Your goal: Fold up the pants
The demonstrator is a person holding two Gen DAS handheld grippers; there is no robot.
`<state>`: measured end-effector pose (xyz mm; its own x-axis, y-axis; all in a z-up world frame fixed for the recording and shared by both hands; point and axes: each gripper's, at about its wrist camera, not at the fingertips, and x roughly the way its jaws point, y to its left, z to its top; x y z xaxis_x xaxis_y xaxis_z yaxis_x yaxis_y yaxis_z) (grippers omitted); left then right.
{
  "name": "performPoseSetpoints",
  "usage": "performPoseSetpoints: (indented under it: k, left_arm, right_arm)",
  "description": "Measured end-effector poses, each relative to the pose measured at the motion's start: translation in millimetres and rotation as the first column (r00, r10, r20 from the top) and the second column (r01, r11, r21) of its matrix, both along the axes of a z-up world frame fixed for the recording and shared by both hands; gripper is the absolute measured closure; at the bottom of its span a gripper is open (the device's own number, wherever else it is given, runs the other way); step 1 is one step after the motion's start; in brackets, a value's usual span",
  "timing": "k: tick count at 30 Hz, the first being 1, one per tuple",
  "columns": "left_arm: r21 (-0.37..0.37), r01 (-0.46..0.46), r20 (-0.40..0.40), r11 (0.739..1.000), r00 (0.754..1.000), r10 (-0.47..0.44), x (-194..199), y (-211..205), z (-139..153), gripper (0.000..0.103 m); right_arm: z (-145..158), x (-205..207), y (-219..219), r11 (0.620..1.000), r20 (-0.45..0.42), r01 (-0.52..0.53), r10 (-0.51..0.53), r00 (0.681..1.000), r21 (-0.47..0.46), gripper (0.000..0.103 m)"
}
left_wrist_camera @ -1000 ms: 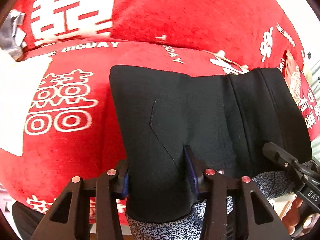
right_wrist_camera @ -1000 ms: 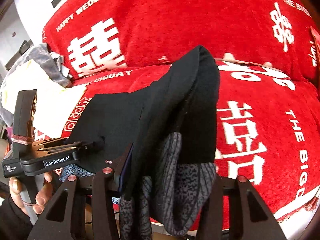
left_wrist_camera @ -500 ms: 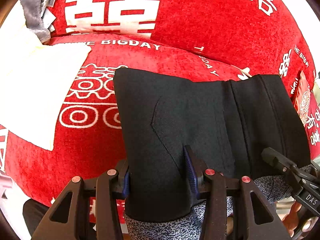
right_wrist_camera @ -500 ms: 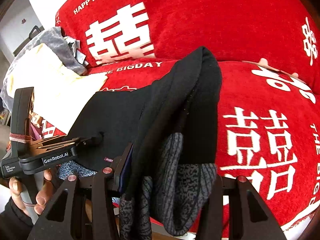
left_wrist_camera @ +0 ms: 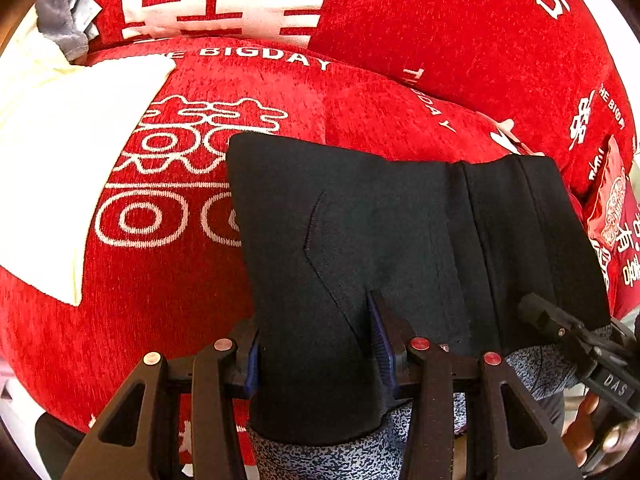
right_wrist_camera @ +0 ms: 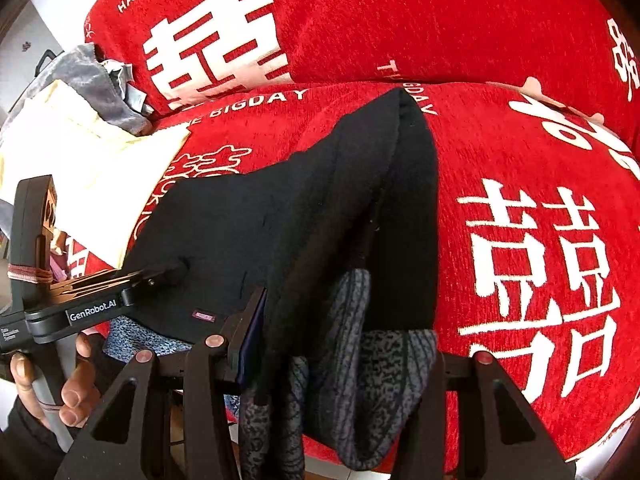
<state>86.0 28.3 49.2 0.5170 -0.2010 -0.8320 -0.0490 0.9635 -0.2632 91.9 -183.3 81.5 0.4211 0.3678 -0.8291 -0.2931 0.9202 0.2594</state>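
Bright daylight floods both views; colours ahead of the jaws run vivid. The pale cloth (left_wrist_camera: 60, 168) up and left of the jaws is blown out white. Between the jaws, the black pants (left_wrist_camera: 360, 240) swallow detail. Fisheye bends every edge, corners vignette dark.

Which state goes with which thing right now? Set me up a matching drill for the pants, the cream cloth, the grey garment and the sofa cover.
Things:
1. pants
2. cream cloth
3. grey garment
4. sofa cover

States:
A. red with white lettering
B. crumpled at the back corner of the seat
C. black, gripped by left gripper and right gripper
D. pale, lying flat beside the pants

Pairs: 1-C, 2-D, 3-B, 4-A
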Motion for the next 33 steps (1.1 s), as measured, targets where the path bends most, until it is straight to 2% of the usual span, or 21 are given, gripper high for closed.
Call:
performPoseSetpoints:
  k: [7,10,13,15,18,20,22,24,27,30,31,33]
  left_arm:
    - [-0.014,0.024,0.007,1.0,1.0,-0.024,-3,3,-8,0.052]
    - [-0.031,0.028,0.002,0.999,1.0,-0.028,-3,7,-12,0.046]
    - [-0.025,0.023,-0.002,0.999,1.0,-0.023,-3,13,-18,0.03]
    - [-0.027,0.008,-0.004,1.0,1.0,-0.008,-5,19,-21,0.021]
    - [-0.052,-0.008,-0.013,0.999,1.0,0.008,-9,27,-19,0.021]
    - [-0.037,-0.026,-0.008,0.999,1.0,0.025,-13,30,-12,0.021]
    - [-0.006,-0.033,0.007,0.999,0.999,0.033,-20,30,-3,0.021]
    - [0.024,-0.051,0.026,0.998,0.998,0.05,-26,31,7,0.021]
    - [0.028,-0.058,0.046,0.998,0.997,0.057,-36,31,17,0.021]
    - [0.118,-0.079,0.034,0.99,0.997,0.076,-43,26,14,0.021]
    - [0.153,-0.081,0.022,0.985,0.997,0.078,-46,24,10,0.021]
    - [0.169,-0.082,0.011,0.982,0.997,0.082,-50,22,4,0.021]
  right_arm:
    - [-13,5,-10,1.0,-0.023,0.015,-0.015,1.0,0.011,0.048]
    - [-20,6,-15,1.0,-0.03,0.02,-0.019,0.999,0.016,0.043]
    - [-27,7,-19,0.999,-0.048,0.034,-0.033,0.998,0.024,0.035]
    - [-31,9,-22,0.999,-0.066,0.04,-0.038,0.997,0.029,0.025]
    - [-36,10,-28,0.998,-0.092,0.05,-0.046,0.995,0.046,0.019]
    - [-33,10,-33,0.997,-0.088,0.063,-0.059,0.994,0.039,0.019]
    - [-24,7,-34,0.997,-0.052,0.076,-0.076,0.996,0.003,0.018]
    - [-8,1,-34,0.991,0.031,0.117,-0.115,0.993,-0.065,0.018]
    - [12,-9,-30,0.982,0.134,0.132,-0.114,0.984,-0.133,0.017]
    - [30,-27,-7,0.981,0.21,0.018,0.023,0.978,-0.192,0.017]
    - [34,-36,3,0.974,0.239,-0.027,0.081,0.968,-0.224,0.017]
    - [34,-54,21,0.955,0.272,-0.117,0.193,0.943,-0.273,0.017]
